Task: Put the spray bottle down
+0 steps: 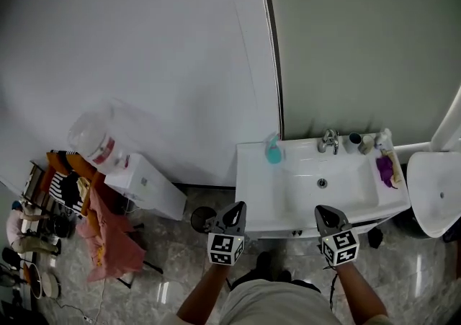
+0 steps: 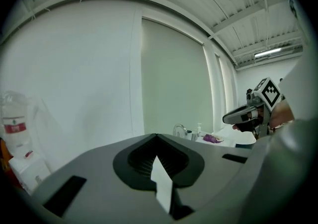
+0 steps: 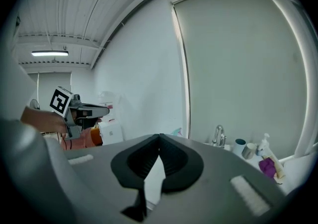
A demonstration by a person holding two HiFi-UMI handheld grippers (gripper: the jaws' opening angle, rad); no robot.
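Standing upright at the 10 o'clock corner of the glossy white washbasin (image 1: 248, 179), the small teal plastic spray bottle (image 1: 274, 149) has a rounded body and a narrower top. A curved chrome faucet (image 1: 329, 140) sits at 12 o'clock and a crumpled purple cloth (image 1: 385, 169) at 3. The left claw (image 1: 240, 208) and right claw (image 1: 320, 210) are both pressed together, empty, at the basin's 6 o'clock edge, well apart from the bottle.
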